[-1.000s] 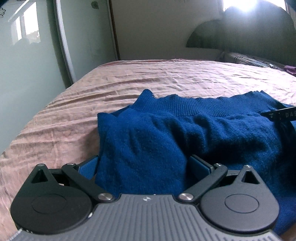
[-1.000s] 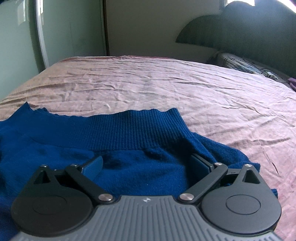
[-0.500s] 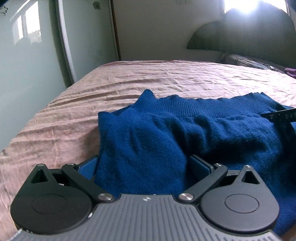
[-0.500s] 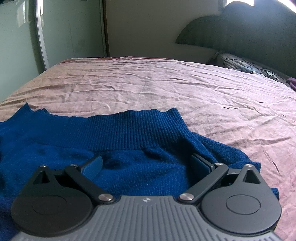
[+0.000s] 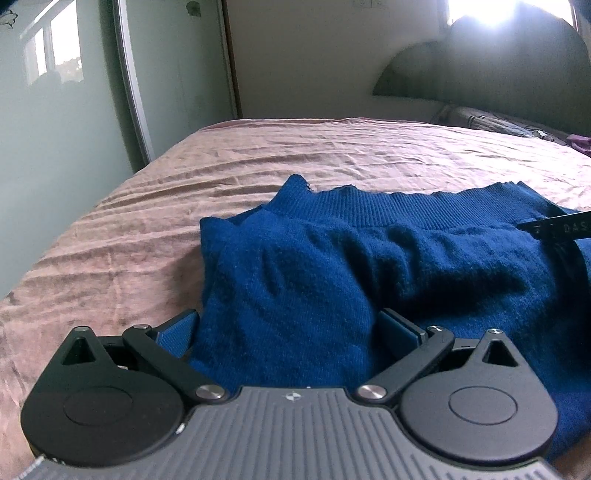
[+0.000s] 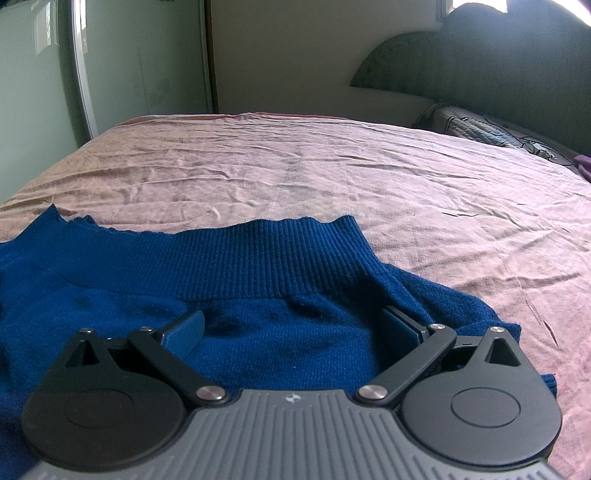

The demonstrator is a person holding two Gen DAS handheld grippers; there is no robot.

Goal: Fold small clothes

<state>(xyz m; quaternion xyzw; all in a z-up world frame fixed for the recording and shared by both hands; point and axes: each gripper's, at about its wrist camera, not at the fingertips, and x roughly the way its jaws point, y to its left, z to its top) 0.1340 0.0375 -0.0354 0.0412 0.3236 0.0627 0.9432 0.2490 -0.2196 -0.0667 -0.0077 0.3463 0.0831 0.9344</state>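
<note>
Nothing has moved — two grippers, left [image 5: 286, 334] and right [image 6: 293, 330], jaws apart over one blue sweater [image 5: 369, 266].

Wrinkled pink bedsheet [image 5: 258, 173] spread over the whole bed [image 6: 122, 125], creased in long ridges toward the left edge. Dark rounded headboard [image 6: 480, 55] against the far right, with bright window light [image 5: 491, 11] glaring above it. Patterned grey pillow [image 6: 476, 123] lying at the foot of the headboard, a thin dark cable [image 6: 535, 146] just beside it. Small purple cloth [image 5: 580, 142] at the far right edge of the bed. Plain cream wall [image 6: 280, 51] behind. Pale green sliding wardrobe doors [image 5: 55, 110] along the left, split by a curved silver frame strip [image 5: 129, 85] and reflecting a window.
</note>
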